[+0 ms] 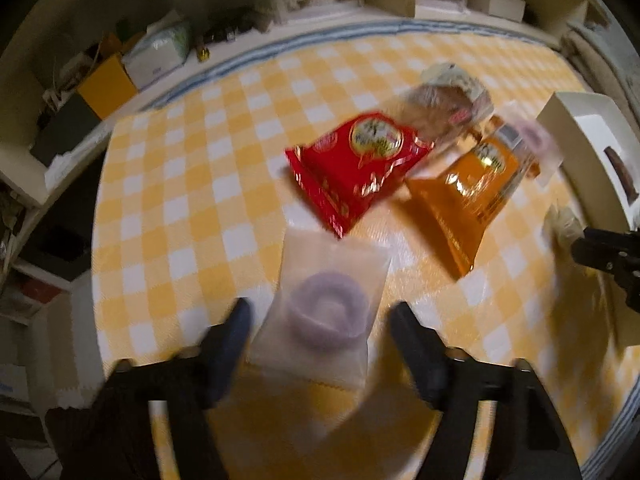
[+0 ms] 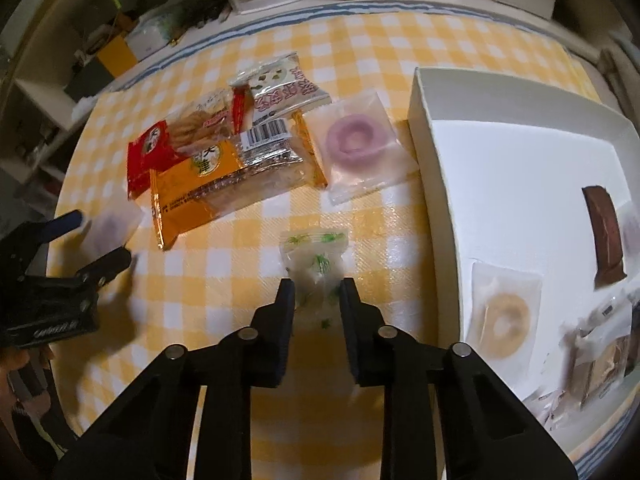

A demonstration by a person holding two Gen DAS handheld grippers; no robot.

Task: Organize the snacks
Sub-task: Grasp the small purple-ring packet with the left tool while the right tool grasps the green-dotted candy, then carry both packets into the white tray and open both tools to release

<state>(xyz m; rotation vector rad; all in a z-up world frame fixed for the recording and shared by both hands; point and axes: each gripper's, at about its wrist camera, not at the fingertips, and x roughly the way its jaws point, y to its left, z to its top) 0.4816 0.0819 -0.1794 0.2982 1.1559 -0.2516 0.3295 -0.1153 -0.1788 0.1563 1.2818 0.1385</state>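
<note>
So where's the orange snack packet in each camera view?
Left wrist: orange packet right of centre, beside the red packet.
Right wrist: orange packet left of centre, partly under other wrappers, red packet at its left.
Shared landmark: the white box.

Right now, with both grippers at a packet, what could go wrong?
1. The left hand-held gripper is open around the purple ring packet; it is thin and flat, so the fingers may slide over it.
2. The right hand-held gripper pinches only an edge of the green-leaf candy packet; it may slip before reaching the white box.
</note>
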